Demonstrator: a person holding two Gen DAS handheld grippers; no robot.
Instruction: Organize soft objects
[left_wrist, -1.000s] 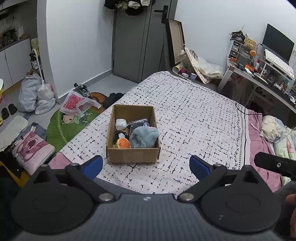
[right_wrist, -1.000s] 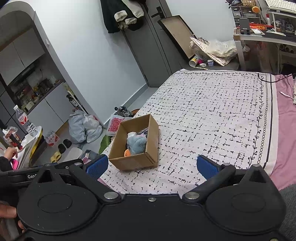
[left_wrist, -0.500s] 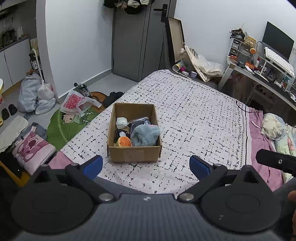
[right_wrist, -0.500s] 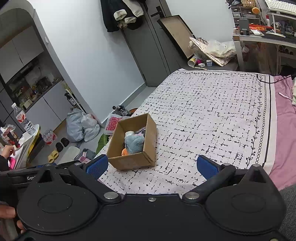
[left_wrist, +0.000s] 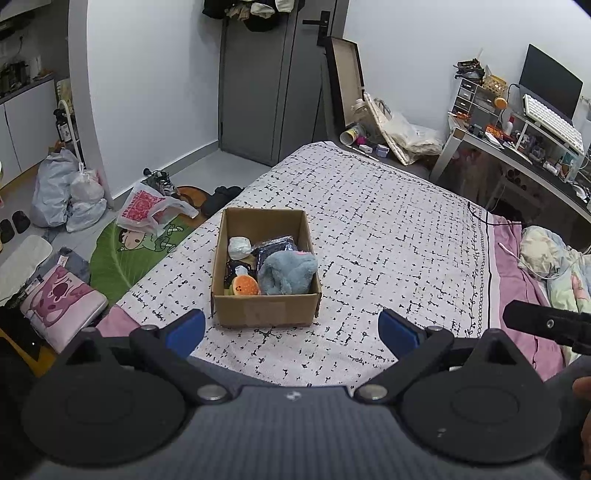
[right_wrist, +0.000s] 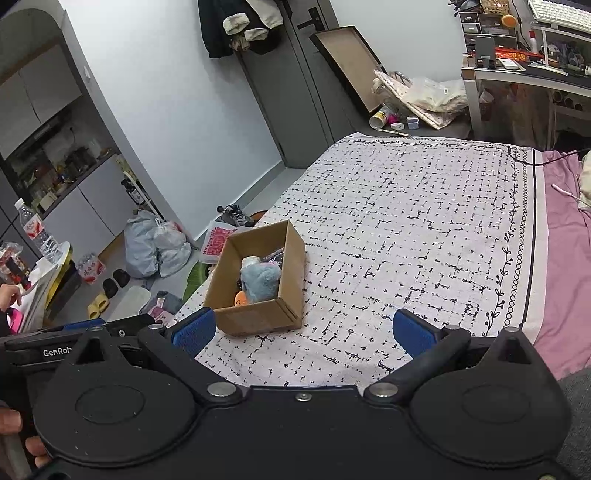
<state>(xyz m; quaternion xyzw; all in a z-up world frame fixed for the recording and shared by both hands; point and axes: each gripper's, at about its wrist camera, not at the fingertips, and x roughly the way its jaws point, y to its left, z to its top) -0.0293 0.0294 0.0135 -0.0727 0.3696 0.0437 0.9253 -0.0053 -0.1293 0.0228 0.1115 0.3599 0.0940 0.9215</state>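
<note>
The cardboard box (left_wrist: 266, 267) of soft toys sits at 12 o'clock of the left gripper (left_wrist: 291, 326) — the nearer one, jaws spread, empty; the right gripper (right_wrist: 304, 330), also spread and empty, has it at 11

I see white walls (left_wrist: 166, 92), a grey door (left_wrist: 269, 81), a grey floor (left_wrist: 207, 162), a cluttered desk (left_wrist: 517, 155) and a bed (left_wrist: 388, 229).

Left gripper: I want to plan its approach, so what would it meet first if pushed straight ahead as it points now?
Probably the cardboard box, its near wall. The left gripper is open and empty, and only bare bedspread lies between. The blue plush sits inside, behind that wall. Depth is uncertain through the fisheye.
</note>
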